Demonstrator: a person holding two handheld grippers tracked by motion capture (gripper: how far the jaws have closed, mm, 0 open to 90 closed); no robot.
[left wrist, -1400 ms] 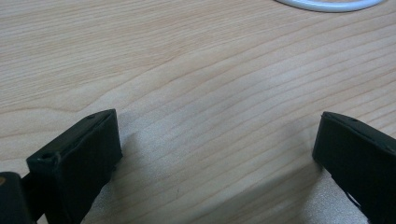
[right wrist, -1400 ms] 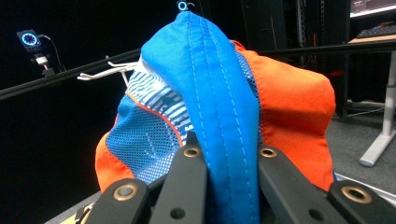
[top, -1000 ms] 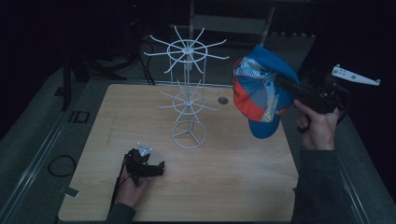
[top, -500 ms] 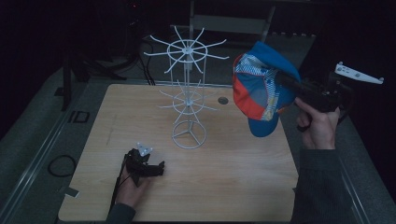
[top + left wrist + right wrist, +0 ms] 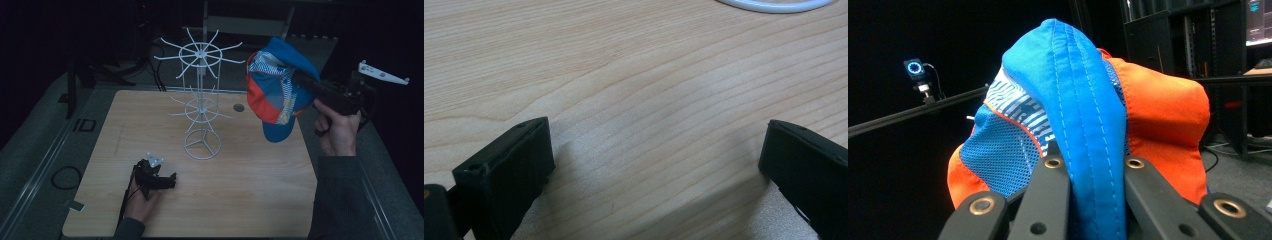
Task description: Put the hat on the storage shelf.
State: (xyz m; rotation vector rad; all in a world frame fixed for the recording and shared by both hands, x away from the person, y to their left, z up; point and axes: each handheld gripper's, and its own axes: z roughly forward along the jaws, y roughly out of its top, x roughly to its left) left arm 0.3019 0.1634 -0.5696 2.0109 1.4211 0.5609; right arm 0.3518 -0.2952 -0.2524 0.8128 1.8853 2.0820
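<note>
A blue, orange and white patterned cap (image 5: 275, 90) hangs in the air to the right of the white wire display rack (image 5: 201, 100), level with its upper ring of prongs. My right gripper (image 5: 302, 80) is shut on the cap; in the right gripper view the black jaws pinch a blue seamed fold of the cap (image 5: 1088, 125). My left gripper (image 5: 172, 178) rests low on the wooden table (image 5: 250, 185) at the front left, open, its jaws wide apart with bare wood between them (image 5: 654, 150).
The rack's round base ring (image 5: 202, 145) stands mid-table, and its rim (image 5: 774, 6) shows at the top of the left gripper view. A small dark hole (image 5: 238, 107) lies in the table behind the rack. Dark frames and cables surround the table.
The right hand has carried the cap slightly up and to the right, away from the rack. The left gripper has stayed still on the table.
</note>
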